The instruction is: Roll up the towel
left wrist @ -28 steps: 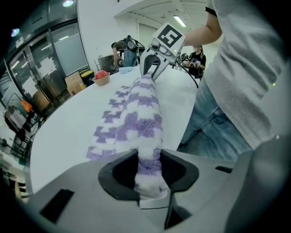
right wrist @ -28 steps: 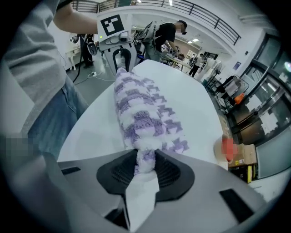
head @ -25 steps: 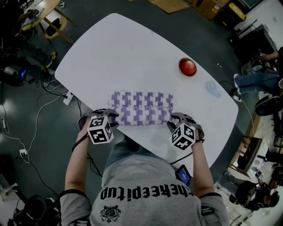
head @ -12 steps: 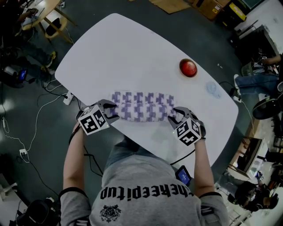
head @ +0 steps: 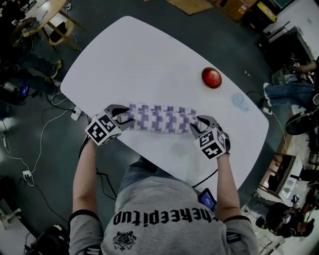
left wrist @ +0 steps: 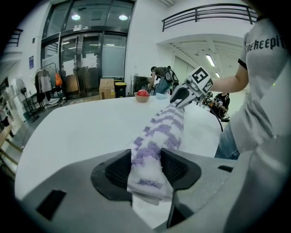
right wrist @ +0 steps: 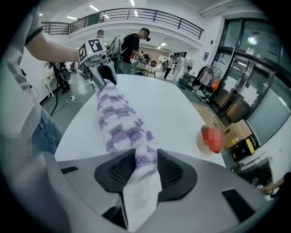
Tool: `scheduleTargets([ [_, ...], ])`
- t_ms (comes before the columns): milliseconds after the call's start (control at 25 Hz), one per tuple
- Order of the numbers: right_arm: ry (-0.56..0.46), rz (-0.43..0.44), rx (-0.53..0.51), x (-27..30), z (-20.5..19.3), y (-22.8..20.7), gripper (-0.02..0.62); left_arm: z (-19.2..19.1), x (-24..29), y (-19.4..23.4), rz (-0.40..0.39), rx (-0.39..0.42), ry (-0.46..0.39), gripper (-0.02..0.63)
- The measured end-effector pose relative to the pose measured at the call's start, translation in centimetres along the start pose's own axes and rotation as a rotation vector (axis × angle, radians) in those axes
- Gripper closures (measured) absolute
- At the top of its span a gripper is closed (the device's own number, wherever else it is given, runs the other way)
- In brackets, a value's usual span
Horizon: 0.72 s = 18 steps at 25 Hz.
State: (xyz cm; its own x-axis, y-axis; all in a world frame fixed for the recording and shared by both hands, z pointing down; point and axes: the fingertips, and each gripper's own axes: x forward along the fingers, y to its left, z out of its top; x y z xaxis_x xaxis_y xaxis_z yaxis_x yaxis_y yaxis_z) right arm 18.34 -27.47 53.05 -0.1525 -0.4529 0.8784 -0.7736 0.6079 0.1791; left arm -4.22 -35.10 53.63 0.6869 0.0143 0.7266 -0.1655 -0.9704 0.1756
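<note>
At the far left we see loose cables (head: 47,129) on the dark floor beside the desk (head: 149,60), with no writing we can read there. The left hand-held gripper (head: 122,115) carries its cube of black-and-white square markers and sits just inside the desk's near-left edge. In the left gripper view (left wrist: 146,169) its jaws have just been opening a little, yet both dark pads press on the left end of the towel (head: 159,118), which fills the gap between them. The towel, white with purple blocks, lies rolled into a long narrow bundle on the desk, stretched between the two tools and close to the near edge; we find no label or brand on it. Below it, the person's grey shirt (head: 164,214) bears printed lettering, and in the left gripper view we can make out "KEEPIT" on it. The right hand-held gripper (head: 198,125) has likewise just been opening slightly, and in its own view (right wrist: 142,172) the pads clamp the towel's right end, a flat white flap hanging out below them. Beyond the roll the desk is bare and wide toward its far edge. Further right a red round object (head: 211,77) sits well apart from the towel, near the far-right edge. Cardboard boxes (head: 234,7) stand on the floor past it; their print is too small to read.
</note>
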Motion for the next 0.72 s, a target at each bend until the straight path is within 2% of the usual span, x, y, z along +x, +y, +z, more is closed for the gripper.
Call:
scheduleTargets([
  [400,-0.005,-0.073,0.087,1.1,0.1,-2.5,0.454,1.2,0.8,2.9,0.077,-0.153,-0.106,0.423],
  [720,-0.010,-0.110,0.133,2.0,0.4,-3.4,0.463,1.2,0.7,4.2,0.099,-0.261,-0.170,0.423],
])
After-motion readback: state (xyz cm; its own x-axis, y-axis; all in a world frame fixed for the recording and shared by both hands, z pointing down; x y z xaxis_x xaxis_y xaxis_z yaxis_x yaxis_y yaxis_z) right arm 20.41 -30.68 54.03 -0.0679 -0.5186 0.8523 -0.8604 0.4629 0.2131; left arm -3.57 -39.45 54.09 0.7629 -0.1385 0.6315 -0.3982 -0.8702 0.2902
